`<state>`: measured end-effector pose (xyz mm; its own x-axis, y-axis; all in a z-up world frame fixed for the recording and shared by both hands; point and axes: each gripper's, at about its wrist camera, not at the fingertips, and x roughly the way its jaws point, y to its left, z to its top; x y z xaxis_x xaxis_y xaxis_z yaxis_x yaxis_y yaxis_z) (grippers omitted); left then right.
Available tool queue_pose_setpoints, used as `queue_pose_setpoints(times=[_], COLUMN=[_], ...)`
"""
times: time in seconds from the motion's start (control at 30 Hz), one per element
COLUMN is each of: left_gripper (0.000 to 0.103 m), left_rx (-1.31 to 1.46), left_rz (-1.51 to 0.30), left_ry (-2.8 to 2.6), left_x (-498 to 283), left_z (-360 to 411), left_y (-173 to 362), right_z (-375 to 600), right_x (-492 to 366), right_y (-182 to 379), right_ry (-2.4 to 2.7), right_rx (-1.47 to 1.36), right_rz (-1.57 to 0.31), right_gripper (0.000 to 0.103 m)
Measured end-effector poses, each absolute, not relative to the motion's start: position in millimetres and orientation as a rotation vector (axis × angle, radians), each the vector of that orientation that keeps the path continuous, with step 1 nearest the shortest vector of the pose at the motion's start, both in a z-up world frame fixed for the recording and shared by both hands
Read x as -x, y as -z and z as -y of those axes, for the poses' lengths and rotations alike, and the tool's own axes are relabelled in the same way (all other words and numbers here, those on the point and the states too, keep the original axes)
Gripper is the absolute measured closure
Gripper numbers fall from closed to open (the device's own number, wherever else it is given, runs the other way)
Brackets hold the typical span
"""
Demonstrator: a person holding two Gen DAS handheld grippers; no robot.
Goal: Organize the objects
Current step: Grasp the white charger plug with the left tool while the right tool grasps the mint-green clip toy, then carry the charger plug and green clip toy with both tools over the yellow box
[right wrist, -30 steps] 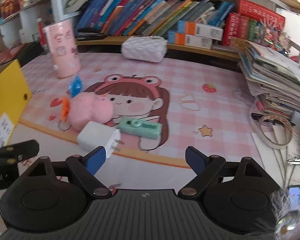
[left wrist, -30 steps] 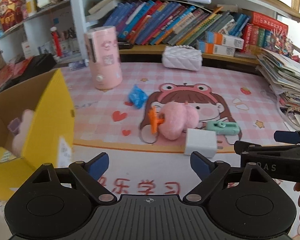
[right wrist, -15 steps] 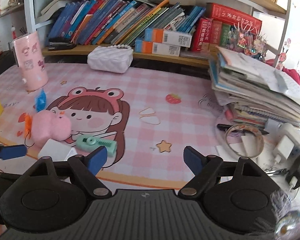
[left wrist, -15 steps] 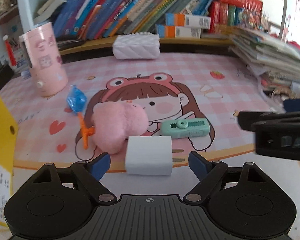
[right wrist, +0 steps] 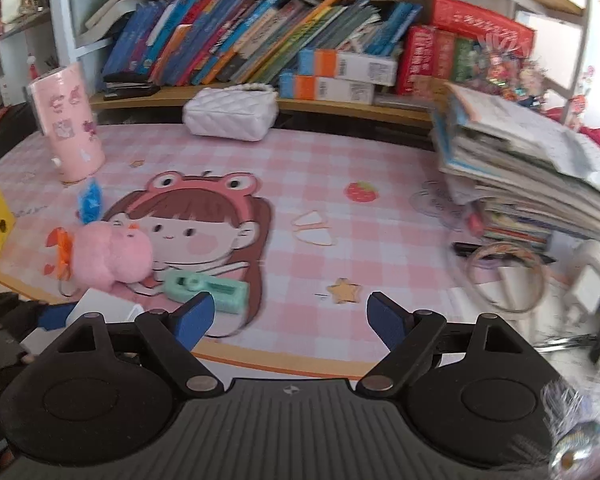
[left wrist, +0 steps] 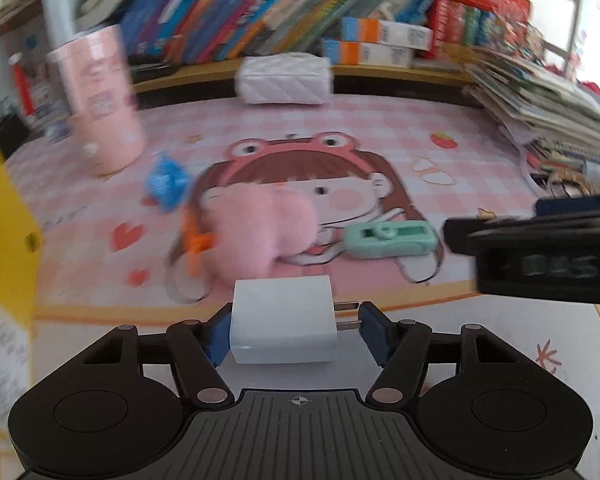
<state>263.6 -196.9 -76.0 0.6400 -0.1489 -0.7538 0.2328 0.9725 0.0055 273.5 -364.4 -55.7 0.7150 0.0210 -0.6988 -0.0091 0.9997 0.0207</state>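
The yellow box [left wrist: 4,248] is cut off at the left edge; the books [left wrist: 260,12] are blurred, titles unreadable.

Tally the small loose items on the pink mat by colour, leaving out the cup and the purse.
White: 1, charger
Pink: 1, plush
Green: 1, tape dispenser
Blue: 1, wrapper
Orange: 1, clip
Total: 5

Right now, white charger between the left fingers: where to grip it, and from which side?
Grip the white charger across its flat body sides, not the prongs, which point right. Come from the near edge, as the left gripper already does. Its jaws are closing, and the right pad looks likely to meet the prongs, so shift slightly left.
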Motion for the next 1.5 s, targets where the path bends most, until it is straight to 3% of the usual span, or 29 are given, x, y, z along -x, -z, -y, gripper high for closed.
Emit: queue_pose_setpoints(times=[0.27,0.47,0.73,1.5], left_gripper=[0.038,0.038,0.038,0.038], left_rx=[-0.115,-0.106,-0.073,0.077], left_rz=[-0.836,-0.836,-0.833,-0.689], left_ry=[0.113,0.100,0.098,0.159], left_x=[-234,-221,-216,-156], left_z=[155,145,139,95], left_y=[55,50,47,11], right_z=[322,309,312,291], right_x=[-306,-323,-326,-210], right_y=[86,96,101,23], right_ry=[-0.095,-0.061,-0.060,-0.074], right_rx=[-0.037,-0.033,-0.014,-0.044], right_rz=[-0.824,-0.838,-0.819,-0.718], right_gripper=[0.020,0.033,0.037,0.036])
